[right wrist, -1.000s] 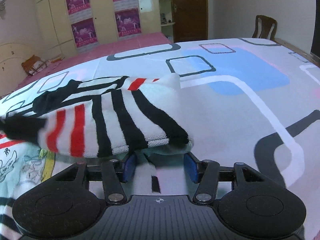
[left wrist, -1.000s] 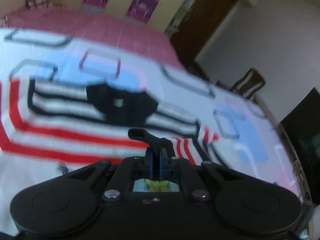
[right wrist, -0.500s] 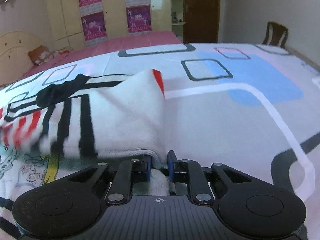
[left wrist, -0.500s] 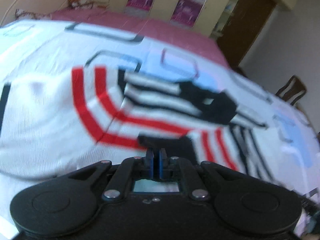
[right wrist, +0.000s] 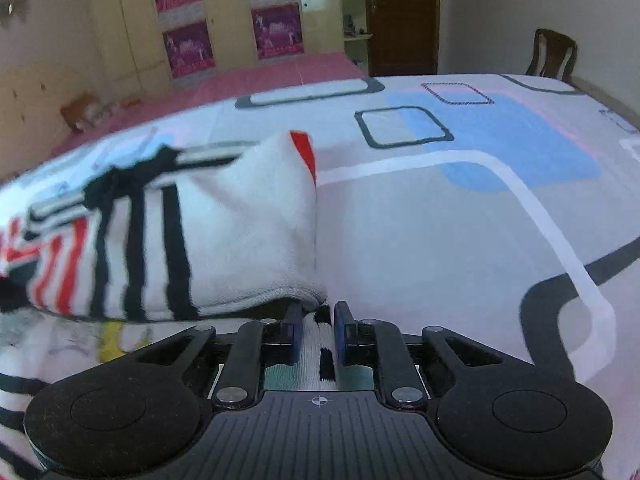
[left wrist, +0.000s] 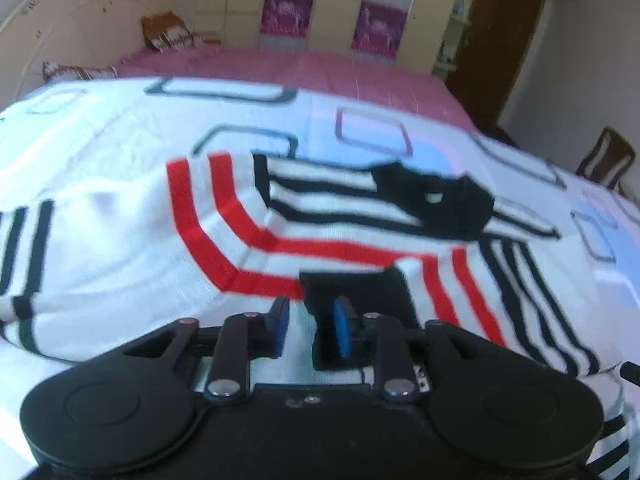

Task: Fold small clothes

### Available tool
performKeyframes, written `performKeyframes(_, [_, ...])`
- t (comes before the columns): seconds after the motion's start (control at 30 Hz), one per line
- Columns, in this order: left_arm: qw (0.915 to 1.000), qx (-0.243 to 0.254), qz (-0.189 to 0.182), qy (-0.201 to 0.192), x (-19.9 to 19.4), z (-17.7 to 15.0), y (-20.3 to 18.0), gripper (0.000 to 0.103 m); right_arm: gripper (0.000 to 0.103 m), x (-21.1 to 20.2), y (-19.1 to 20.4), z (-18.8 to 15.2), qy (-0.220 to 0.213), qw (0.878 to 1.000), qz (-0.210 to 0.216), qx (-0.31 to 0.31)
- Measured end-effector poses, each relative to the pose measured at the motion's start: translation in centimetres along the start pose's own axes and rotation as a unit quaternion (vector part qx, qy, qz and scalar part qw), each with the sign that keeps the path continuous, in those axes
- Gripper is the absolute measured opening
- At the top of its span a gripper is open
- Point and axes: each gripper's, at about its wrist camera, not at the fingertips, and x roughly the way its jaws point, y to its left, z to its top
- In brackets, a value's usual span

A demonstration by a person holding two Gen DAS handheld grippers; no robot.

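A small white knit sweater (left wrist: 132, 248) with red and black stripes and a black collar (left wrist: 436, 204) lies on the patterned bed sheet (left wrist: 100, 128). My left gripper (left wrist: 308, 326) is open low over it, and a black cuff (left wrist: 360, 288) lies loose by the right pad. In the right wrist view the sweater (right wrist: 248, 232) is folded into a raised hump. My right gripper (right wrist: 316, 330) is shut on its hem at the near edge.
The sheet (right wrist: 460, 240) spreads wide to the right of the sweater. A printed cloth (right wrist: 60, 344) lies under the sweater at the left. A wooden chair (right wrist: 554, 56) stands at the bed's far right. Wardrobes (right wrist: 224, 20) and a door (right wrist: 400, 12) line the back wall.
My left gripper was shut on the black cuff and has opened, letting it go. My right gripper closed on the hem half a second ago and still holds it.
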Motion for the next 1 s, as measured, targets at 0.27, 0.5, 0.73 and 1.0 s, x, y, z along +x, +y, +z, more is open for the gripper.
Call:
performKeyframes(0.27, [0.9982, 0.046, -0.039, -0.005, 1.1, 0.5, -3.9, 0.034, 0.046, 3.3, -0.1, 4.6, -0.02, 1.0, 0.015, 0.004])
performKeyframes(0.5, [0.9976, 0.061, -0.028, 0.017, 4.2, -0.9, -4.3, 0.035, 0.046, 10.1, 0.3, 8.5, 0.003, 0.999, 0.035, 0.025])
performKeyframes(0.73, [0.9975, 0.066, -0.021, 0.012, 4.0, -1.0, -4.1, 0.036, 0.031, 14.7, -0.7, 11.0, 0.023, 0.997, 0.044, 0.066])
performKeyframes(1.0, [0.997, 0.075, -0.018, 0.011, 3.9, -1.1, -4.4, 0.036, 0.01, 14.3, -0.3, 10.0, -0.014, 1.0, -0.014, 0.008])
